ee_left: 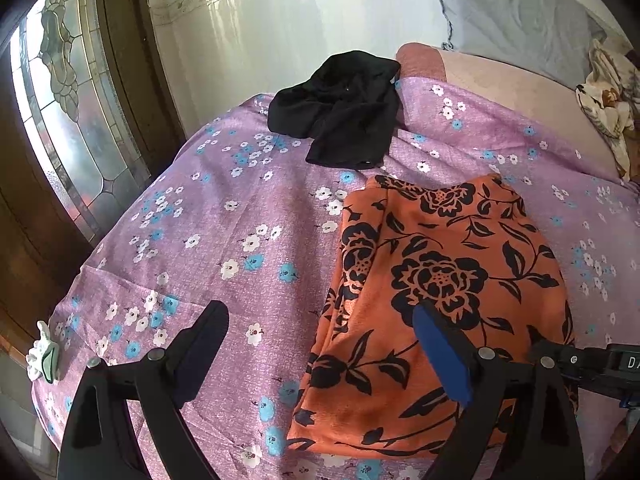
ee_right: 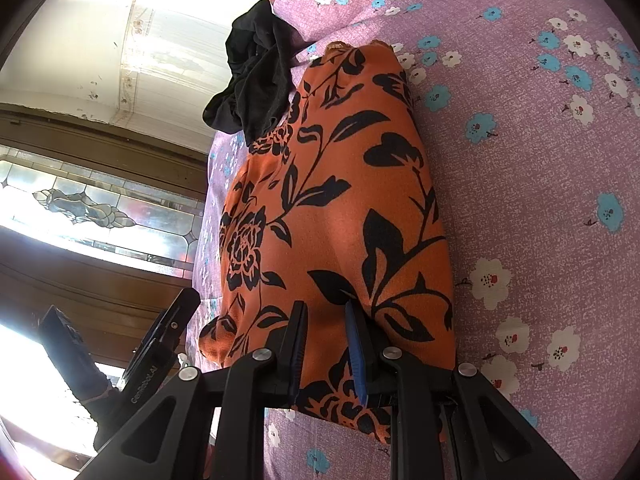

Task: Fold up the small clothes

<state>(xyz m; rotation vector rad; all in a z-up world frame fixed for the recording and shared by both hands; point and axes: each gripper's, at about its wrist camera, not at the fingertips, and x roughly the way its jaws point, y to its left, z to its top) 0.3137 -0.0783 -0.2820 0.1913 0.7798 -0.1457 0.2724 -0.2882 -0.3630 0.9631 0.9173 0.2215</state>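
Observation:
An orange garment with black flowers [ee_left: 436, 280] lies folded on the purple floral bedsheet [ee_left: 224, 240]. It also fills the middle of the right wrist view [ee_right: 340, 208]. My left gripper [ee_left: 320, 316] is open above the sheet, its right finger over the garment's left part and its left finger over bare sheet. My right gripper [ee_right: 326, 312] has its jaws a narrow gap apart, over the garment's near edge, with orange cloth showing in the gap; whether it pinches the cloth is unclear. A crumpled black garment [ee_left: 340, 112] lies further back, also showing in the right wrist view [ee_right: 256, 76].
The bed's left edge drops off beside a wooden door with leaded glass [ee_left: 60, 120]. A grey pillow [ee_left: 516, 12] and patterned bedding [ee_left: 608, 96] lie at the far right. A small white clip [ee_left: 42, 356] sits at the sheet's near left edge.

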